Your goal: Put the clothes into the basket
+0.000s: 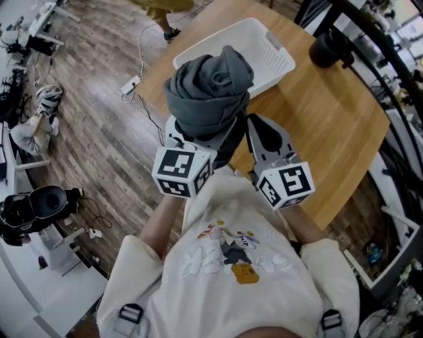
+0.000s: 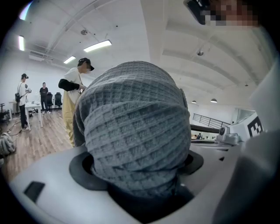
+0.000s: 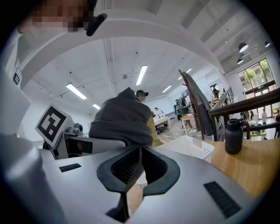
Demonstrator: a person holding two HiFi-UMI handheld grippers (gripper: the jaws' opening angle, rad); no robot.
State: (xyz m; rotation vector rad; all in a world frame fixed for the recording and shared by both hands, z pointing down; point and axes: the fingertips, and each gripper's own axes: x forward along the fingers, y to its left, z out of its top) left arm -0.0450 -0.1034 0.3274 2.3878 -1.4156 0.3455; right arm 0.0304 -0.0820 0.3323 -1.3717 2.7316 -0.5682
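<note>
We see the wooden table point(image 1: 330, 132) carrying the white basket point(image 1: 274, 49) at its far edge. The grey clothes bundle point(image 1: 208, 92) hangs over the basket's near rim, clamped in our left gripper point(image 1: 187, 146) with its jaws set wide. The right gripper point(image 3: 139, 159) is closed and empty.

The clothes point(image 1: 208, 89) hide the tips of my left gripper point(image 1: 198, 135) and the near rim of the basket point(image 1: 272, 53). In the left gripper view they block the table point(image 1: 330, 132). A person point(image 1: 162, 13) is cut off up top.
</note>
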